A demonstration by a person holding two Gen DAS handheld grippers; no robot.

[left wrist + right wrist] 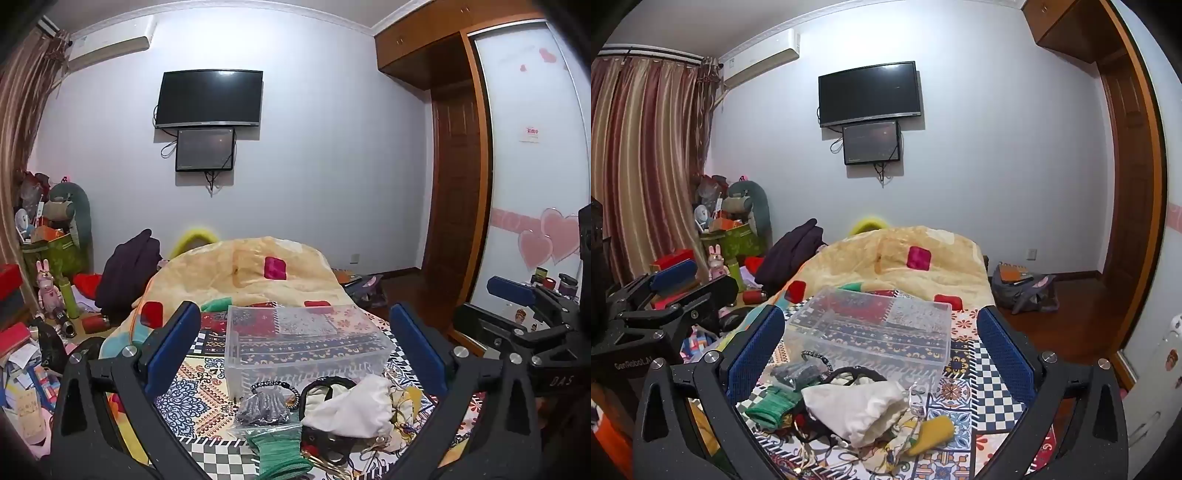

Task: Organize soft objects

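Left wrist view: both tongs, left (295, 339) and right (881, 343), spread wide, level above white pouch (855, 406).

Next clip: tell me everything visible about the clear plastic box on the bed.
The clear plastic box is a shallow, rectangular, see-through container, apparently rigid plastic, with no lid visible. It sits upright on the patterned bedspread, whose print shows through its walls and floor; it appears empty. The yellow blanket is heaped behind it. The pile of soft items lies at its near side, a black bead bracelet close against its front wall; contact is unclear. Both grippers are open, clear of it.
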